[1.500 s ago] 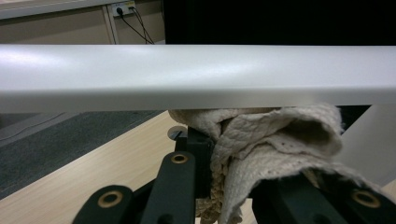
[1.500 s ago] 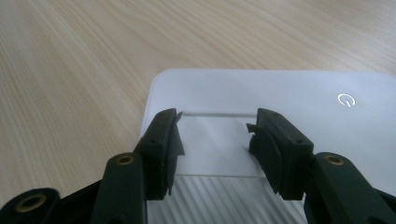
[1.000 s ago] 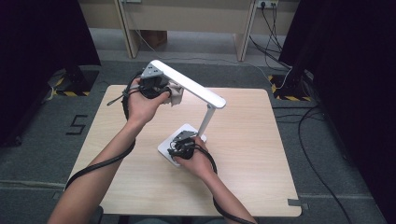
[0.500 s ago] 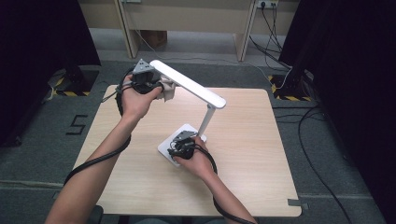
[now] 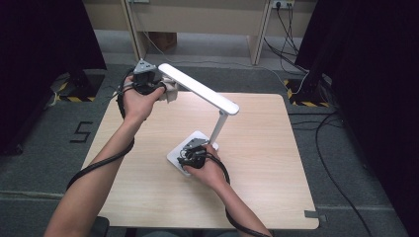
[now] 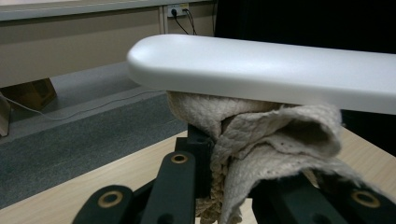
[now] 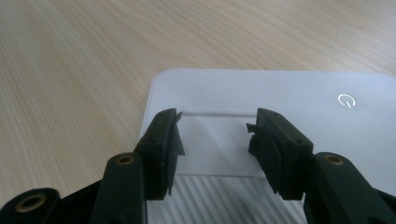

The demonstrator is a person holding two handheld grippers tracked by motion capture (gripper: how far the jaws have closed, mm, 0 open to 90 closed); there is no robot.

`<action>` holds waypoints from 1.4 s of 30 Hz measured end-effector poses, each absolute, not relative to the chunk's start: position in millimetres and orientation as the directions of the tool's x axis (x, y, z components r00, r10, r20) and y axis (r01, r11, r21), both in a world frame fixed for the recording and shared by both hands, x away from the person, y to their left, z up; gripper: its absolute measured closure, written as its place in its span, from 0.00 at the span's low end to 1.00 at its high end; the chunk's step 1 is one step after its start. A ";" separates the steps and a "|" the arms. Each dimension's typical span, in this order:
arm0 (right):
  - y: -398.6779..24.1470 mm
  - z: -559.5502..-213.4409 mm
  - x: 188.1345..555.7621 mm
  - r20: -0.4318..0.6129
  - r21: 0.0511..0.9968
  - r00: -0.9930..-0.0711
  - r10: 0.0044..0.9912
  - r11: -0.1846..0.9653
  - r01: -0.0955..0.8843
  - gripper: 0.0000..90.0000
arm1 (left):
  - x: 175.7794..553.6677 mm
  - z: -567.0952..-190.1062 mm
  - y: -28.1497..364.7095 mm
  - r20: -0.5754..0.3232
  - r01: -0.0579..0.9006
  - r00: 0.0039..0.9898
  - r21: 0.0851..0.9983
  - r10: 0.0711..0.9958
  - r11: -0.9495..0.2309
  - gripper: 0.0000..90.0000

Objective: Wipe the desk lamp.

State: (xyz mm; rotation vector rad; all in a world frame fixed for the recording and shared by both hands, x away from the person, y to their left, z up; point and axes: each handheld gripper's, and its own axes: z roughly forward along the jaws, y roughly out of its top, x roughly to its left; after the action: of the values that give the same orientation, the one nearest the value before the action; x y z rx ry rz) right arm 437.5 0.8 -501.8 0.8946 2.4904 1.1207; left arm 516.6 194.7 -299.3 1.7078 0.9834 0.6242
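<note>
A white desk lamp stands on the wooden table, its base (image 5: 180, 153) near the middle and its long head (image 5: 197, 89) slanting up to the far left. My left gripper (image 5: 165, 90) is shut on a beige cloth (image 5: 171, 94) at the head's far end. In the left gripper view the bunched cloth (image 6: 261, 135) presses against the underside of the lamp head (image 6: 261, 70), with the left gripper (image 6: 224, 163) clamped on its folds. My right gripper (image 5: 190, 154) rests on the base, open. In the right gripper view the right gripper (image 7: 212, 133) has its jaws spread over the white base (image 7: 261, 93).
A power symbol (image 7: 346, 100) marks the base to the right of my jaws. The lamp's stem (image 5: 217, 129) rises just behind my right hand. Cables (image 5: 341, 163) trail over the grey floor right of the table (image 5: 276, 158). Dark curtains stand at both sides.
My left hand has slid the cloth along the lamp head toward its far left tip. The right hand and the base have stayed put.
</note>
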 end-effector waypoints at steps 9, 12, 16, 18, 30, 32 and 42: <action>0.6 -502.0 437.7 0.007 0.748 -0.776 0.631 0.512 0.423 0.56 | 525.2 -298.3 206.4 -0.057 0.326 0.497 0.937 0.866 -0.126 0.90; 0.7 -502.0 437.4 0.009 0.748 -0.775 0.632 0.510 0.425 0.56 | 525.9 -296.2 209.2 -0.052 0.329 0.487 0.936 0.872 -0.128 0.90; 0.7 -502.1 437.5 0.008 0.748 -0.776 0.631 0.511 0.424 0.56 | 525.9 -295.1 210.0 -0.027 0.327 0.471 0.934 0.882 -0.146 0.90; 0.6 -502.1 437.5 0.009 0.748 -0.775 0.631 0.511 0.424 0.56 | 526.3 -294.4 210.0 -0.014 0.329 0.464 0.931 0.886 -0.157 0.90; 0.4 -502.3 437.8 0.005 0.749 -0.779 0.627 0.514 0.418 0.56 | 530.9 -292.6 218.6 -0.025 0.348 0.429 0.927 0.903 -0.139 0.90; 0.6 -502.3 437.7 0.006 0.750 -0.777 0.629 0.512 0.420 0.56 | 531.3 -293.0 220.1 -0.025 0.347 0.424 0.928 0.905 -0.137 0.90; 1.0 -502.6 437.8 0.005 0.752 -0.777 0.630 0.510 0.418 0.56 | 526.8 -295.0 215.2 -0.008 0.339 0.451 0.927 0.892 -0.163 0.90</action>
State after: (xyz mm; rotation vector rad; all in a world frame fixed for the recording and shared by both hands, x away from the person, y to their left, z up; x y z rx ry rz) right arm 437.8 1.0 -502.6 0.8839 2.4857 1.1290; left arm 526.8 215.2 -295.0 1.7222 1.0656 0.7077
